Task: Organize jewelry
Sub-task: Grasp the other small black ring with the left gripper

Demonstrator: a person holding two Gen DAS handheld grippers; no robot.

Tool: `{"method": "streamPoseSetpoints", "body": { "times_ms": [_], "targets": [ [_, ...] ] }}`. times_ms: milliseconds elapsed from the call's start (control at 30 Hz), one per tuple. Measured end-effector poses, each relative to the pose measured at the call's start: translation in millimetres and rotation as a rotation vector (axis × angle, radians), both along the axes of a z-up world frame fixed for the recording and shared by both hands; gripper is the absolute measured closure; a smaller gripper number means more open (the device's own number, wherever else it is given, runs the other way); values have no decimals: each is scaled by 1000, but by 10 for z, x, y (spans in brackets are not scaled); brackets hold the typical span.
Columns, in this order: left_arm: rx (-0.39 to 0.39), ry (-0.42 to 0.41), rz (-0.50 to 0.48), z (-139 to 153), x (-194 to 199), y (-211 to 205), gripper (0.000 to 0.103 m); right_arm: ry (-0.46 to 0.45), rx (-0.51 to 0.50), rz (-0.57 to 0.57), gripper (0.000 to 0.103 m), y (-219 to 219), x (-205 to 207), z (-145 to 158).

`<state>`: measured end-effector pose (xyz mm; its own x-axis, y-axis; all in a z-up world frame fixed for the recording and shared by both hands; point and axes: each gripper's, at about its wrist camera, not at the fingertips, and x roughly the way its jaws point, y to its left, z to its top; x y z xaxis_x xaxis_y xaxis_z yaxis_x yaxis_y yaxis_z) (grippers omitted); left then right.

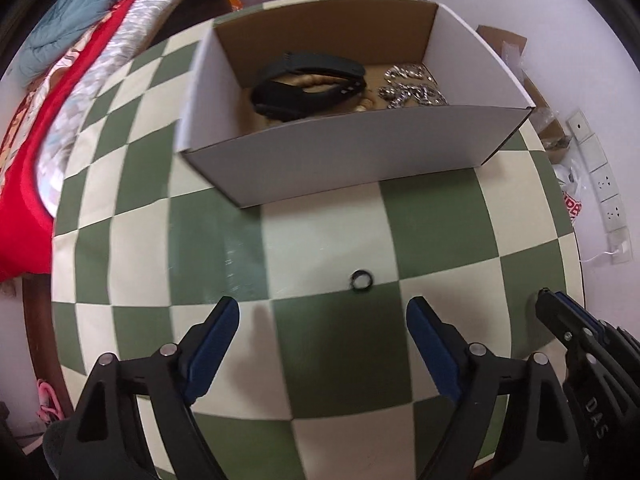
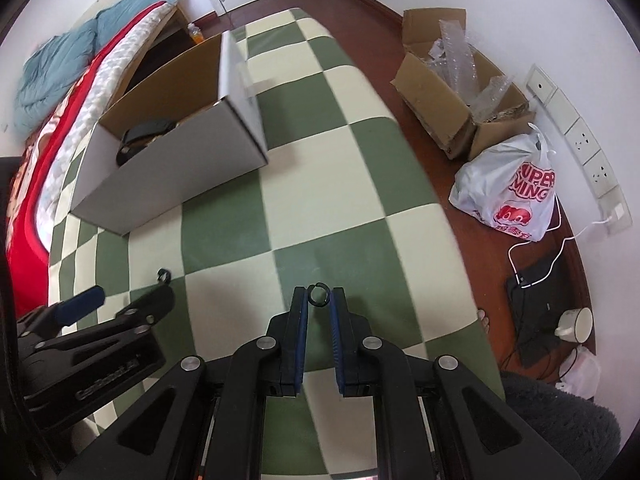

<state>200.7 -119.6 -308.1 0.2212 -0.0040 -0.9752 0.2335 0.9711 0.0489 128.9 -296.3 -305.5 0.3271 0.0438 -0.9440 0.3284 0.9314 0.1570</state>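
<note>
On the bench an open box stands toward the far side, with a band and a chain inside, chain right of band. 1 ring lies on the bench before the box; another ring sits between the right gripper's fingers.

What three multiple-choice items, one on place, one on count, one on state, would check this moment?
1. Where does the loose small black ring lie?
A. on the green-and-cream checkered cloth
B. in the box
C. on the floor

2. How many small black rings show in the right wrist view?
A. one
B. two
C. four

3. How is the left hand-held gripper?
A. shut on a ring
B. open, empty
C. shut on the watch

Key: 1 A, it sits ahead of the white cardboard box. 2 B, one on the cloth, one ring held in the right hand-held gripper. 3 B, its jaws stand wide apart.
</note>
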Motion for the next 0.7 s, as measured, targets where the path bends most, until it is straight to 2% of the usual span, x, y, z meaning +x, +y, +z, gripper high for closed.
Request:
{"method": "streamPoseSetpoints", "body": {
  "times_ms": [100, 133, 300, 400, 567, 633, 700],
  "targets": [
    [-4, 18, -1, -59, 44, -40, 29, -3, 7, -13, 91, -49, 13, -13],
    [-9, 25, -2, -72, 46, -49, 36, -4, 7, -16, 91, -64, 15, -17],
    [-38, 29, 8, -74, 65, -56, 43, -2, 16, -26, 91, -107, 20, -42],
    [-49, 23, 1, -52, 58, -80, 54, 1, 19, -28, 91, -91, 22, -60],
    [-52, 16, -13, -19, 85, -119, 87, 2, 22, -26, 91, -59, 15, -65],
    [-53, 16, -15, -14, 82, -120, 93, 0, 21, -24, 91, -48, 16, -60],
    [-59, 15, -9, -10, 78, -102, 93, -1, 20, -24, 91, -45, 16, -48]
  ]
}}
